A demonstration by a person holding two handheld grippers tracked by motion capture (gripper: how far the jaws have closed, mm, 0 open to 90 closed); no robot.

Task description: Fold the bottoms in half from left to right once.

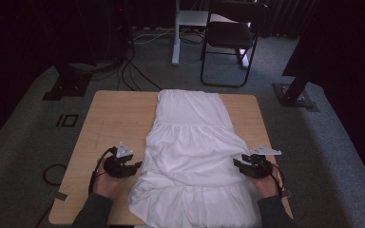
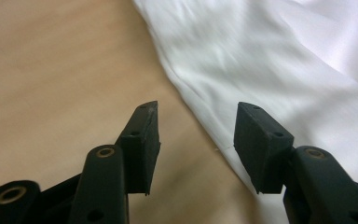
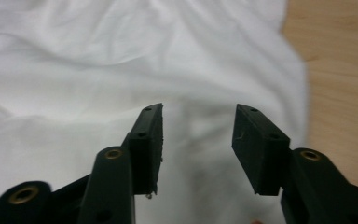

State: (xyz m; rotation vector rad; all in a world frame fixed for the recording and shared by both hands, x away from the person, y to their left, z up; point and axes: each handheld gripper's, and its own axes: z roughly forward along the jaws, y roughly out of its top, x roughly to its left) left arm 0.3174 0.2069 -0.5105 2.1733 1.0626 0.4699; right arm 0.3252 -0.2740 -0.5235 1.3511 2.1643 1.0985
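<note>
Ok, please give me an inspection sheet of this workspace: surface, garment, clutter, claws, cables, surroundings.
Surface: wooden table, bare around the cloth.
Job's things: white tiered garment spread flat lengthwise, lower hem rumpled.
Clutter: nothing seen.
Grippers: left claw open, above the garment's edge; right claw open over the cloth, holding nothing.
Cables: black cables on the floor beyond the table.
Surroundings: grey carpet, folding chair, dark stands.

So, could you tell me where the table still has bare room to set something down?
The table is bare along its left side, between its left edge and the white garment, ahead of the left gripper. A narrower strip runs beside the garment's upper right. The middle and near edge are covered by cloth.
</note>
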